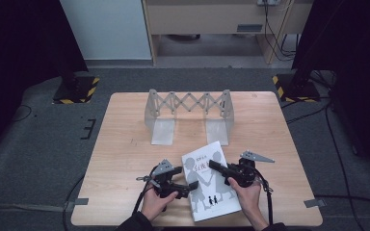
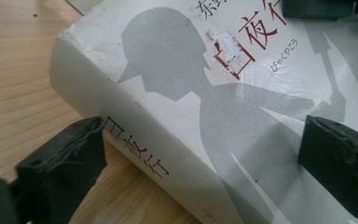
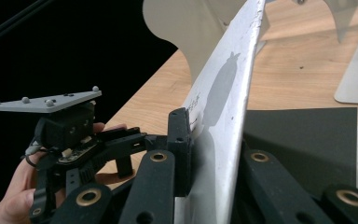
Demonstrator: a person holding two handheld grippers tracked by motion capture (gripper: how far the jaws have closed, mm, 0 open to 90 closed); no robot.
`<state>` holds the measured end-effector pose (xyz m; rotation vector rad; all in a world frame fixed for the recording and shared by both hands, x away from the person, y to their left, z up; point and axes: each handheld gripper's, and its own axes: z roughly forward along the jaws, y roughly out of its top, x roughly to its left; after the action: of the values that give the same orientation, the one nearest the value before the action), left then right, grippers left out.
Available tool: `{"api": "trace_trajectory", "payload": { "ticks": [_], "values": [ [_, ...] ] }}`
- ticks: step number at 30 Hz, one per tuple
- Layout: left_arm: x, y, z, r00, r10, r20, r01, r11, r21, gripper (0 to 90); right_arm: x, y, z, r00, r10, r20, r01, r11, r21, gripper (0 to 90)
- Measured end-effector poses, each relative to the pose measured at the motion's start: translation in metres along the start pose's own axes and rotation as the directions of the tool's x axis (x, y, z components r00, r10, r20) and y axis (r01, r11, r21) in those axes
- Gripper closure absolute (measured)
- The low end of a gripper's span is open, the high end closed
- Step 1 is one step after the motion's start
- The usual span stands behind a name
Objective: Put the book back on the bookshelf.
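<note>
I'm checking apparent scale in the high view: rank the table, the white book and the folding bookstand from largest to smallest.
1. Table, by far the largest.
2. Folding bookstand.
3. White book, which is nearer the camera yet covers less of the picture.

The book (image 1: 211, 180) lies on the table (image 1: 125, 144) near its front edge, between the left gripper (image 1: 189, 186) and right gripper (image 1: 217, 166); the expandable book rack (image 1: 189, 115) stands behind it, well apart
</note>
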<state>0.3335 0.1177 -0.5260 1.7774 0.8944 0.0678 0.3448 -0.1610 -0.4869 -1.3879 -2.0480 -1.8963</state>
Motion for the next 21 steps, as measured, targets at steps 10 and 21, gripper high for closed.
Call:
{"api": "trace_trajectory", "payload": {
  "ticks": [10, 21],
  "values": [
    [-0.0018, -0.0011, -0.0001, 0.9994, -0.022, 0.028, 0.022, 0.9998, 0.004, 0.0, 0.0030, 0.0032, -0.0050, 0.9992, -0.031, -0.025, 0.031, 0.999, -0.016, 81.2],
    [-0.0030, -0.0084, 0.0044, 0.9801, -0.122, 0.157, 0.119, 0.9924, 0.032, 0.0, 0.0078, 0.0073, -0.0099, 0.9906, -0.095, -0.098, 0.093, 0.995, -0.020, 81.8]
  ]
}}
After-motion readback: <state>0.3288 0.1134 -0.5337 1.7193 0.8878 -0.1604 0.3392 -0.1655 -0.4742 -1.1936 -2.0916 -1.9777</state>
